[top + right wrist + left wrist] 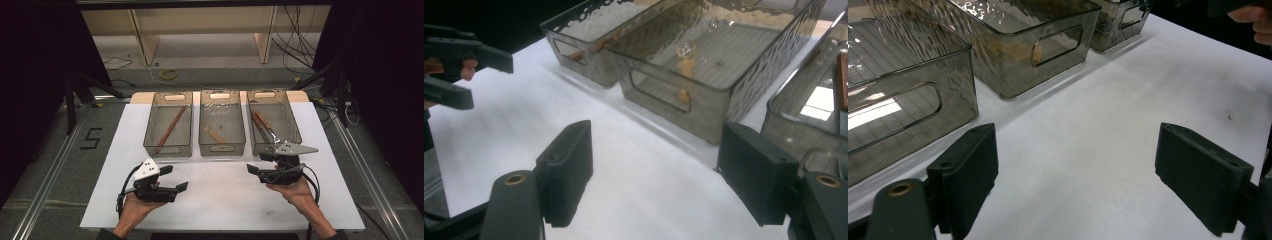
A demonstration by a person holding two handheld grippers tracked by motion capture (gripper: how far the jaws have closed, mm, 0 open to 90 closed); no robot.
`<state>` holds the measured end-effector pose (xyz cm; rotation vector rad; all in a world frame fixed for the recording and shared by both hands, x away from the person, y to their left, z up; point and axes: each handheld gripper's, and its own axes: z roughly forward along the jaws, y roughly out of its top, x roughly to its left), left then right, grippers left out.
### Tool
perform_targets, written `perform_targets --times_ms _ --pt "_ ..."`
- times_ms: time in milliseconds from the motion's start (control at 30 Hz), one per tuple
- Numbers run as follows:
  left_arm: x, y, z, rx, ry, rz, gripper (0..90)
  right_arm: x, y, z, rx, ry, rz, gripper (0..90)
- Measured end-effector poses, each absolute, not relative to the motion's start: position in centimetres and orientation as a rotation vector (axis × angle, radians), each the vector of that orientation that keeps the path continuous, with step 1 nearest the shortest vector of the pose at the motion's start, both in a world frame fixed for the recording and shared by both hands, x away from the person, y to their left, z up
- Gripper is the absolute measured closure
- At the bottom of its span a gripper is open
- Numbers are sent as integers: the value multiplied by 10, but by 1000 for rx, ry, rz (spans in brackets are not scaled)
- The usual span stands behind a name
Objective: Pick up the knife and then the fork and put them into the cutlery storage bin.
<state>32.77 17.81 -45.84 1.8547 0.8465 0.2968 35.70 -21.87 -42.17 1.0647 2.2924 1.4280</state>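
Note:
Three smoky see-through bins stand in a row at the far side of the white table top (220, 195). The left bin (168, 148) holds a pair of long brown sticks (170, 129). In the middle bin (222, 148) lies a small wooden utensil (214, 133). The right bin (292, 120) holds brown-handled metal utensils (263, 126). My left gripper (175, 178) is open over the bare table, nothing between its jaws (1078, 175). My right gripper (257, 162) is open and empty just in front of the right bin (656, 175).
The bins' near walls have handle cut-outs (1057, 45). In the right gripper view, the left gripper (469, 62) shows far off at the left. Beyond the table lie a grey floor, cables (300, 50) and shelf legs. Bare white table lies between the two hands.

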Motion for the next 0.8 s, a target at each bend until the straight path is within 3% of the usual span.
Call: perform_targets --times_ms 800 --pt "327 179 -459 1843 827 274 168 318 -236 -445 1060 2246 1475 251"
